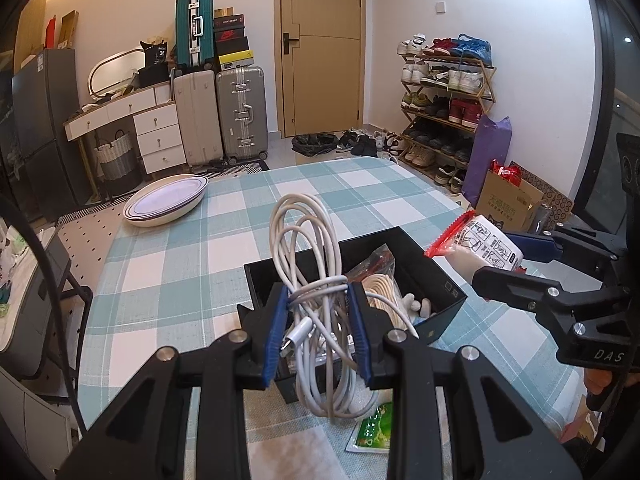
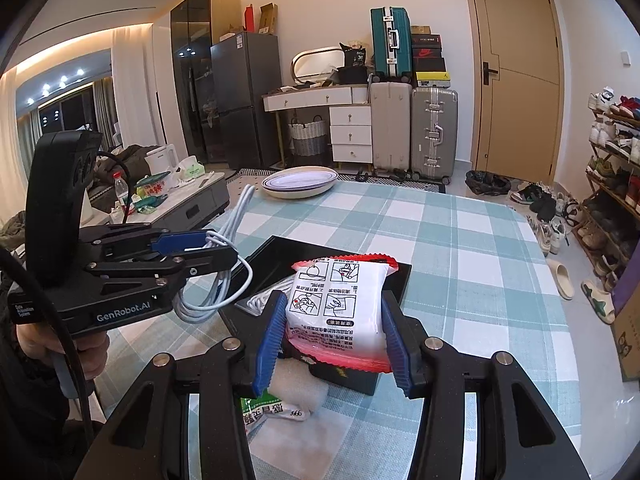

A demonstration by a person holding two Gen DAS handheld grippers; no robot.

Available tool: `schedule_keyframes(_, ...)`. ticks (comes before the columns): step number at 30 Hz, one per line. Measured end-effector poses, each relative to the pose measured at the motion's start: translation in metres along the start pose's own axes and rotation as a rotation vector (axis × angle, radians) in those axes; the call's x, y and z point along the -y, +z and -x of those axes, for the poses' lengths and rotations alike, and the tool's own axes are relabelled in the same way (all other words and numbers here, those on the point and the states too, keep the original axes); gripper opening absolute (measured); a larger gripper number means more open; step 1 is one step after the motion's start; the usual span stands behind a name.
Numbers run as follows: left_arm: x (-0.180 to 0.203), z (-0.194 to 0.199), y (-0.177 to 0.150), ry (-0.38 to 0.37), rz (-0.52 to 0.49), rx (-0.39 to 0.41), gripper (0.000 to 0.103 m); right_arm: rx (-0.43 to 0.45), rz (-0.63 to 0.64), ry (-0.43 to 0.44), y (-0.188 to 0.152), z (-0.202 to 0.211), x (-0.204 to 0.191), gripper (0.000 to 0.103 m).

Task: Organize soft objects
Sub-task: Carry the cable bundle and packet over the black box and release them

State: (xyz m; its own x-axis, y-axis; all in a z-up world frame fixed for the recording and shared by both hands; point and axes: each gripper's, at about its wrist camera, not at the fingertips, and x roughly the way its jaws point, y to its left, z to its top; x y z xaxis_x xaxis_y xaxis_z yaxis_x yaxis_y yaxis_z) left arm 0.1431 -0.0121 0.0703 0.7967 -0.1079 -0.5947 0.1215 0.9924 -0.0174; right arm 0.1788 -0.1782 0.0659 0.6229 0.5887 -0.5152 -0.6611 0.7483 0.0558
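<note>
My left gripper (image 1: 318,312) is shut on a coiled white charging cable (image 1: 308,248) and holds it above the near edge of the black box (image 1: 436,264). The cable also shows in the right wrist view (image 2: 224,248), held by the left gripper (image 2: 208,246). My right gripper (image 2: 334,320) is shut on a white and red packet (image 2: 340,300) and holds it over the box (image 2: 400,276); the packet shows at the right of the left wrist view (image 1: 480,250). Inside the box lie a cream cord (image 1: 384,292) and a clear wrapped item (image 1: 372,266).
The checked tablecloth (image 1: 200,264) covers the table. An oval dish (image 1: 166,200) sits at the far left edge. A green sachet (image 1: 372,428) lies in front of the box, with a white pad (image 2: 300,384) and a green pack (image 2: 256,412).
</note>
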Motion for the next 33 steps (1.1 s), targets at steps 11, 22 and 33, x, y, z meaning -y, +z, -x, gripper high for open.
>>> schedule_keyframes(11,0.001,-0.027,0.007,0.000,-0.004,-0.041,0.029,-0.029,-0.006,0.011,0.013,-0.030,0.006,0.047)
schedule_keyframes(22,-0.003,-0.040,0.015,-0.018,0.001,-0.045,0.029,-0.064,-0.008,0.015,0.019,-0.061,0.014,0.047)
schedule_keyframes(33,-0.003,-0.067,0.015,-0.051,0.008,-0.096,0.029,-0.113,0.026,-0.001,0.016,-0.086,0.014,0.047)
